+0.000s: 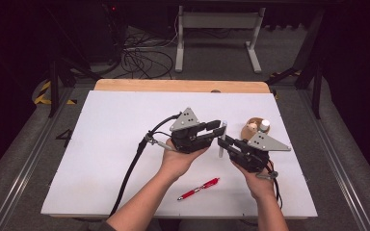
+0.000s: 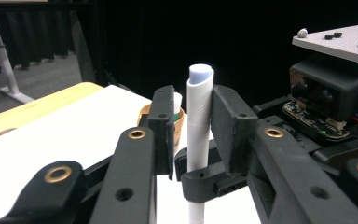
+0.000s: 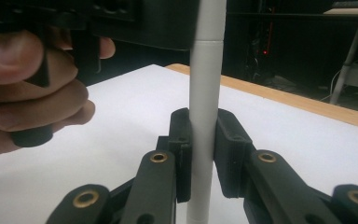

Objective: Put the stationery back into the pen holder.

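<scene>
White pen [image 2: 198, 126] upright, light, stiff, slick; right gripper [image 3: 201, 154] clamped low on barrel; left gripper [image 2: 193, 126] jaws apart, flanking top.

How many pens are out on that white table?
2: a white pen stands upright between both tongs, and a red pen lies flat nearer the person. The wooden cup may hide more.

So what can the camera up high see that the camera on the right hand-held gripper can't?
High view alone: a red pen lying on the white table, and a small wooden holder with a white-capped thing in it.

Right gripper view alone: a close look at the right hand-held gripper with its jaws shut on the white pen, which stands upright.

Both: the white pen, the table, and the person's left hand.
</scene>
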The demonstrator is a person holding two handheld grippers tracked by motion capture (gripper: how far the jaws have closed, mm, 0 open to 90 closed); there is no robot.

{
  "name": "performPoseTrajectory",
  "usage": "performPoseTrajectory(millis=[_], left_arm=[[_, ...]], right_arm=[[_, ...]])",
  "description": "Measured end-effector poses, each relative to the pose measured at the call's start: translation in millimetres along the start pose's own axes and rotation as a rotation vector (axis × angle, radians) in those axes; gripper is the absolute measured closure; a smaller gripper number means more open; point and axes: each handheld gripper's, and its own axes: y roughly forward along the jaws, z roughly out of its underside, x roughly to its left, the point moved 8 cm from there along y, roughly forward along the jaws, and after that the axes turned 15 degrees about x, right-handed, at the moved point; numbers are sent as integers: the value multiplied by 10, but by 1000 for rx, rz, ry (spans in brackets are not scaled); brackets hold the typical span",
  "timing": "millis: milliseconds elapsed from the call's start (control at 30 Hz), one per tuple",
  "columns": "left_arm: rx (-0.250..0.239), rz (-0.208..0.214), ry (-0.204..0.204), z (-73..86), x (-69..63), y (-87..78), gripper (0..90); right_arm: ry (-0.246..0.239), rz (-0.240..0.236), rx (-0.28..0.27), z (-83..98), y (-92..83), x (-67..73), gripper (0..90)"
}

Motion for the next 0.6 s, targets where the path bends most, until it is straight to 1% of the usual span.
performPoseTrajectory(millis=[167, 200, 400, 467, 600], left_arm=[[9, -17, 10, 33, 15, -56, 626], [13, -27, 17, 41, 20, -67, 617], [32, -35, 12, 100, 13, -104, 546], [36, -40, 13, 115, 15, -114, 535], [48, -51, 18, 151, 10, -128, 500]], right_arm=[[1, 19, -11, -7, -18, -30, 787], [-1, 23, -15, -9, -22, -35, 787], [-14, 57, -32, -19, -62, -87, 788], [-24, 72, -36, -21, -76, -109, 787], [-28, 100, -49, -37, -110, -158, 788]])
